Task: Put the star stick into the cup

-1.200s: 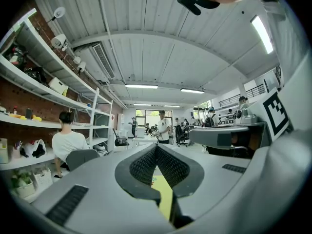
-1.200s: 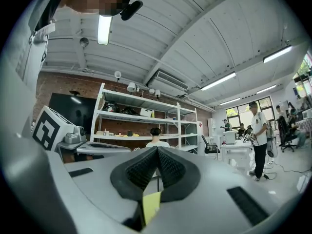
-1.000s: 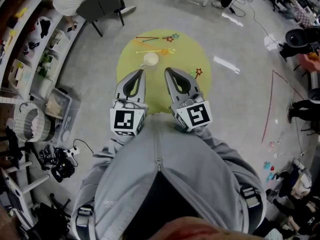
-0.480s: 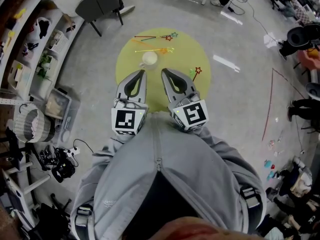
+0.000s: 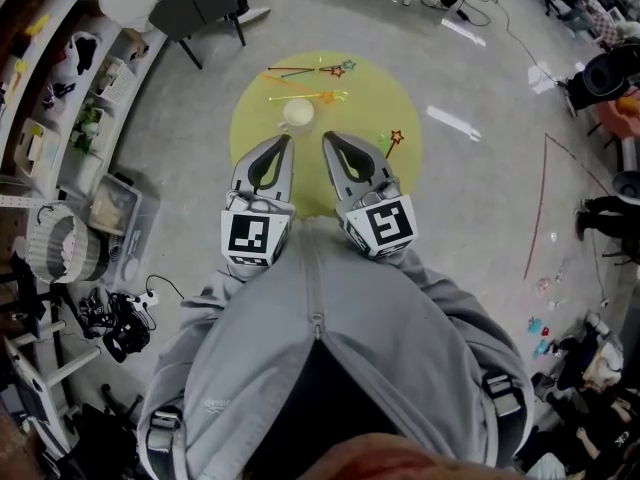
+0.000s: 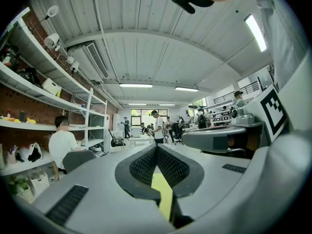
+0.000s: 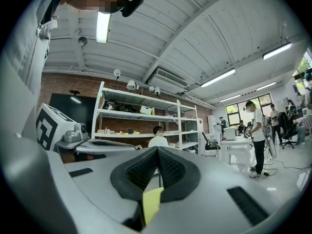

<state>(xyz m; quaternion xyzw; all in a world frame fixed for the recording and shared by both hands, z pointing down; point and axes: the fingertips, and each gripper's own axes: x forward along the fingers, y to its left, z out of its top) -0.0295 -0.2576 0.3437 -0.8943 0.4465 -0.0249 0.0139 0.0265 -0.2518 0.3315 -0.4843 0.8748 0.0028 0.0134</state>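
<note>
Left gripper [image 5: 285, 142] and right gripper [image 5: 327, 139], jaws pressed together and empty, at centre frame below the cup [image 5: 298, 114]; star sticks [image 5: 338, 69] above.

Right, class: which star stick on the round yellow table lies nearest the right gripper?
The stick with the red outlined star, alone near the yellow table's right edge; the other star sticks lie together beyond the white cup.

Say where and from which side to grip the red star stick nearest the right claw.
Pinch the red star stick on its thin shaft behind the star, probably from above: it lies flat on the round yellow-green table, so a sideways approach would hit the tabletop.
</note>
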